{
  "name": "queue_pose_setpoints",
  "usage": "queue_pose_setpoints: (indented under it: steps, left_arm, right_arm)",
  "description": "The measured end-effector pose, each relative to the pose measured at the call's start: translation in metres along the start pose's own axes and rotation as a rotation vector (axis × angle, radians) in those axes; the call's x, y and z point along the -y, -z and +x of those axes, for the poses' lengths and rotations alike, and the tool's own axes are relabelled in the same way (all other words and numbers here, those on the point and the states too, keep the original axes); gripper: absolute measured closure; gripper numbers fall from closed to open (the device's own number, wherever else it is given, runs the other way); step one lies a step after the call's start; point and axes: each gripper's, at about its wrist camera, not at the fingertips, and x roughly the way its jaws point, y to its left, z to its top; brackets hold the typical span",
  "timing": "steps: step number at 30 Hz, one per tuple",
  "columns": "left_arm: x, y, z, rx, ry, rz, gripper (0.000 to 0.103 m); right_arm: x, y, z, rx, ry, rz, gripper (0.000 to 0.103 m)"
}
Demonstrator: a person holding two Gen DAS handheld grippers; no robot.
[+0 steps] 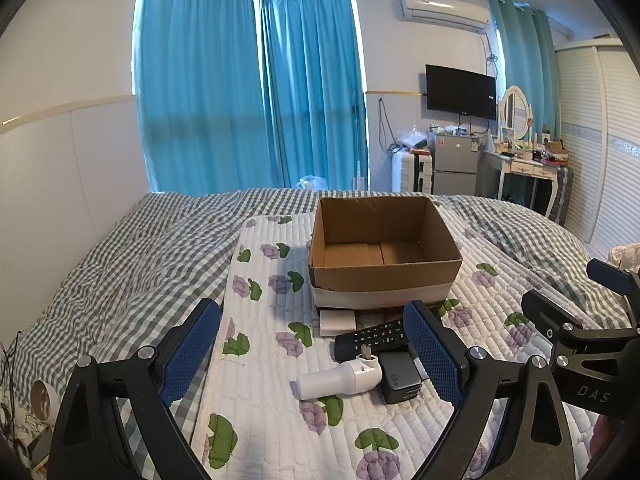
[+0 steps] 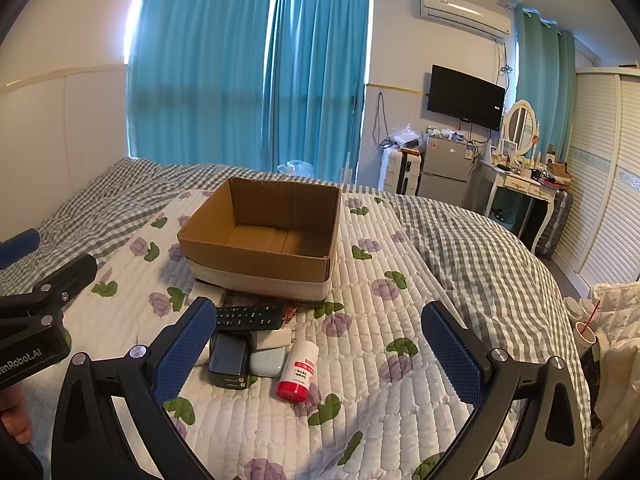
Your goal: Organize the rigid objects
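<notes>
While both tools (image 1: 312, 350) (image 2: 318, 348) gape, box (image 1: 384, 274) sits empty.

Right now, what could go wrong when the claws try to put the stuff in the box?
The small things lie crowded: grabbing the black charger could nudge the remote or the red-capped bottle, which might roll on the soft quilt. The cardboard box looks light, so a bump could shift it.

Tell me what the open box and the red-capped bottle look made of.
Box: corrugated cardboard by its look, matte brown with folded bottom flaps and a pale band around the base. Bottle: probably plastic, smooth white body with a slight sheen, printed label, glossy red cap.
</notes>
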Motion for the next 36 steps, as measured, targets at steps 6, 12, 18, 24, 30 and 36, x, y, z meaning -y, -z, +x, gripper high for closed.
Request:
queue_pose_setpoints:
  steps: [6,12,18,24,30,36]
  left_arm:
    - [0.0001,0.0000,0.0000,0.001,0.000,0.000,0.008]
    - [0.0000,-0.0002,0.0000,0.000,-0.001,0.000,0.008]
    - [-0.0001,-0.0003,0.0000,0.000,-0.001,-0.001,0.008]
    - [0.0000,-0.0003,0.0004,-0.001,-0.001,-0.001,0.008]
    - [0.0001,0.0003,0.0007,-0.003,0.000,-0.001,0.008]
    - [0.0000,0.0022,0.0009,-0.004,0.000,-0.002,0.008]
  right_arm:
    - [-0.0007,0.0002,0.0012,-0.008,0.000,0.001,0.000]
    - [-0.0009,0.0007,0.0011,-0.010,0.000,0.000,0.000]
    - [-0.0017,0.0015,0.0022,-0.014,-0.002,-0.001,0.000]
    - [-0.0031,0.0028,0.0028,-0.020,0.000,-0.005,0.000]
    - [-0.0039,0.0028,0.0033,-0.022,0.000,-0.007,0.000]
    - [-0.0049,0.0032,0.0030,-0.026,-0.004,-0.010,0.000]
